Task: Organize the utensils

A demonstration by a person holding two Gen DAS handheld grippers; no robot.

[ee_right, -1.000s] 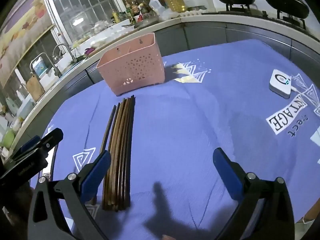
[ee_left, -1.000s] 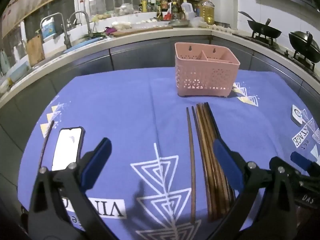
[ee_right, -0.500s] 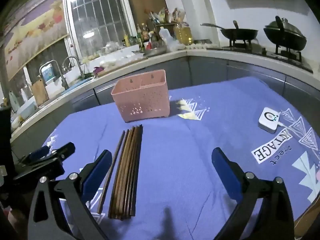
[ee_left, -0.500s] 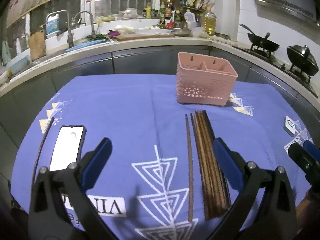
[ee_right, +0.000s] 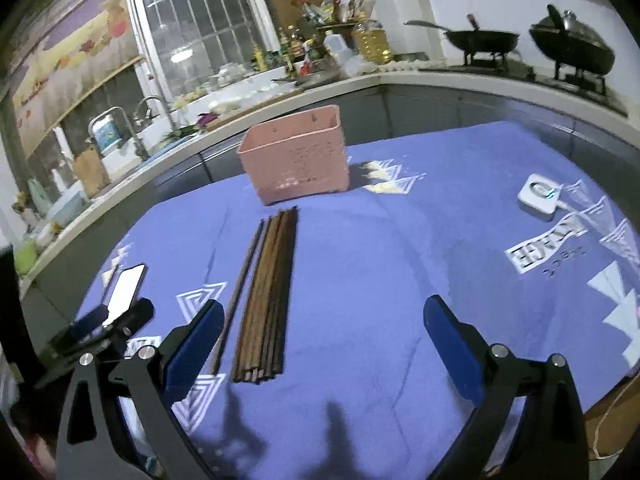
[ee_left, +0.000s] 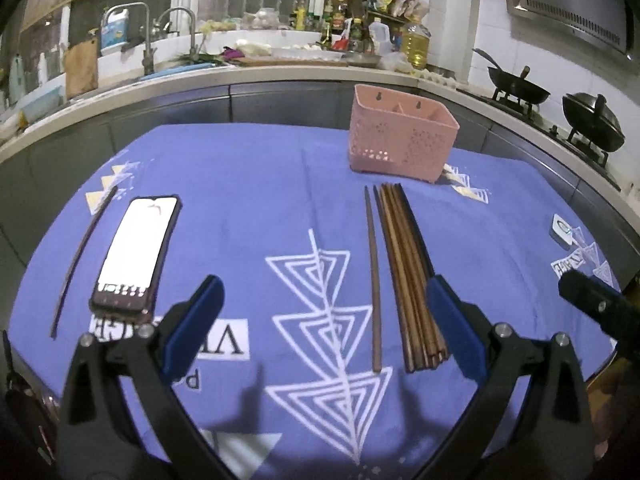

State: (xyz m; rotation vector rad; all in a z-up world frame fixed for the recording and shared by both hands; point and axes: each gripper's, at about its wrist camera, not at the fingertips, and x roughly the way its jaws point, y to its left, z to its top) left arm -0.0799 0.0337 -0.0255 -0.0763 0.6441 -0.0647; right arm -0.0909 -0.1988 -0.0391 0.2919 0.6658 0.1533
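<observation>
A bundle of brown wooden chopsticks (ee_left: 408,272) lies on the blue tablecloth (ee_left: 248,200), with a single chopstick (ee_left: 373,276) just to its left. A pink perforated utensil basket (ee_left: 400,140) stands beyond them. One more dark chopstick (ee_left: 82,248) lies at the far left. My left gripper (ee_left: 324,320) is open and empty above the near part of the cloth. In the right wrist view the bundle (ee_right: 272,288) and basket (ee_right: 298,156) show too; my right gripper (ee_right: 320,332) is open and empty, to the right of the bundle.
A phone (ee_left: 138,248) with a lit screen lies at the left. A small white device (ee_right: 540,196) sits at the right on the cloth. A kitchen counter with sink, bottles and woks (ee_left: 516,88) curves behind the table.
Both grippers have drawn back and risen, so the chopsticks and basket look farther away. Nothing on the table has moved. Both stay open.
</observation>
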